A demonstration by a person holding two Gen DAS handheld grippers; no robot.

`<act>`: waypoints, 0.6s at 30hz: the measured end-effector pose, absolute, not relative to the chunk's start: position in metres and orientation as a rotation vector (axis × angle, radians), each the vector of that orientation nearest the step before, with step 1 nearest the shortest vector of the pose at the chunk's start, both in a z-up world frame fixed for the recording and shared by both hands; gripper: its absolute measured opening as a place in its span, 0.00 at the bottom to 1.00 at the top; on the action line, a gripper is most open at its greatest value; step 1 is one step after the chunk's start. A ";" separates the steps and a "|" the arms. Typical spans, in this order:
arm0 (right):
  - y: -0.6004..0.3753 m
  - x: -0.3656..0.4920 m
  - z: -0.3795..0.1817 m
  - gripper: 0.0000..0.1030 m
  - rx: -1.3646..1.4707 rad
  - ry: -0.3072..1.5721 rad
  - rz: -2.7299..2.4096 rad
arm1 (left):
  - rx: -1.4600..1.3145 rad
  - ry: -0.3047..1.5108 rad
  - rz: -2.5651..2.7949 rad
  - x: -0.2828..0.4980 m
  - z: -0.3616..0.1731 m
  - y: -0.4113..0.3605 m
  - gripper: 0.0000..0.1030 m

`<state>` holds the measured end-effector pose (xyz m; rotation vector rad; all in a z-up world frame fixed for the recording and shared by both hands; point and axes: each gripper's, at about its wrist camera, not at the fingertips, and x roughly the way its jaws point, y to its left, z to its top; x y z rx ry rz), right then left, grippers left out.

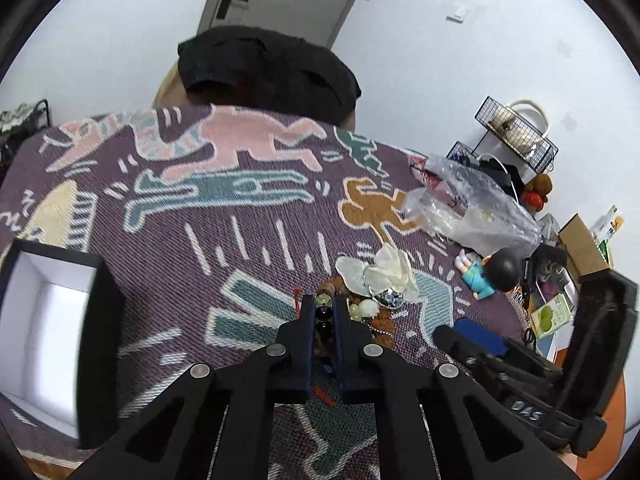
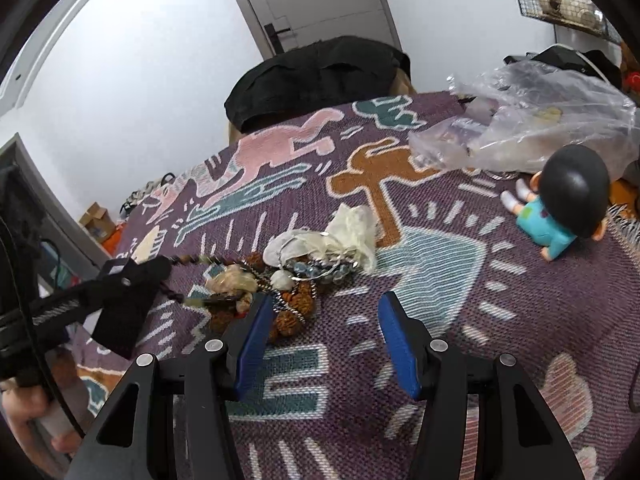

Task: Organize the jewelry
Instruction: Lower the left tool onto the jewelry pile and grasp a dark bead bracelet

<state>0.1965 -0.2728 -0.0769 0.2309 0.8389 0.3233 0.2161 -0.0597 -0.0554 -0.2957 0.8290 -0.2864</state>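
Note:
A heap of jewelry (image 2: 296, 268) lies mid-table on the patterned purple cloth: brown seed beads, pale stones, a ball chain, sheer pouches (image 1: 380, 272). My left gripper (image 1: 323, 304) is shut on a bracelet of dark and pale beads (image 1: 323, 314) at the heap's near edge. In the right wrist view the left gripper (image 2: 132, 280) shows at the left with the bead strand (image 2: 200, 260) stretching from it toward the heap. My right gripper (image 2: 324, 312) is open and empty, just in front of the heap, its left finger beside the brown beads.
An open black box with a white inside (image 1: 44, 320) stands at the table's left. A doll in blue (image 2: 560, 208) and a clear plastic bag (image 2: 540, 132) lie at the right. A black garment (image 1: 268, 68) hangs at the far edge. Wire baskets (image 1: 516, 132) and boxes crowd the right.

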 end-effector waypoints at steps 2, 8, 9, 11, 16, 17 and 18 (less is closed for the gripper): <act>-0.268 0.200 -0.080 0.54 0.234 0.857 0.331 | -0.294 0.819 -0.284 0.213 -0.052 -0.056 0.08; -0.256 0.213 -0.088 0.54 0.245 0.916 0.348 | -0.283 0.787 -0.265 0.206 -0.041 -0.045 0.08; -0.254 0.217 -0.091 0.54 0.244 0.933 0.346 | -0.281 0.783 -0.261 0.205 -0.039 -0.042 0.08; -0.250 0.222 -0.095 0.54 0.234 0.957 0.338 | -0.276 0.777 -0.254 0.202 -0.037 -0.039 0.08; -0.241 0.228 -0.103 0.54 0.195 1.017 0.341 | -0.274 0.758 -0.253 0.196 -0.032 -0.032 0.08; -0.240 0.226 -0.102 0.54 0.192 1.021 0.343 | -0.273 0.754 -0.254 0.195 -0.031 -0.031 0.08; -0.240 0.225 -0.102 0.54 0.191 1.027 0.350 | -0.272 0.752 -0.255 0.194 -0.030 -0.031 0.08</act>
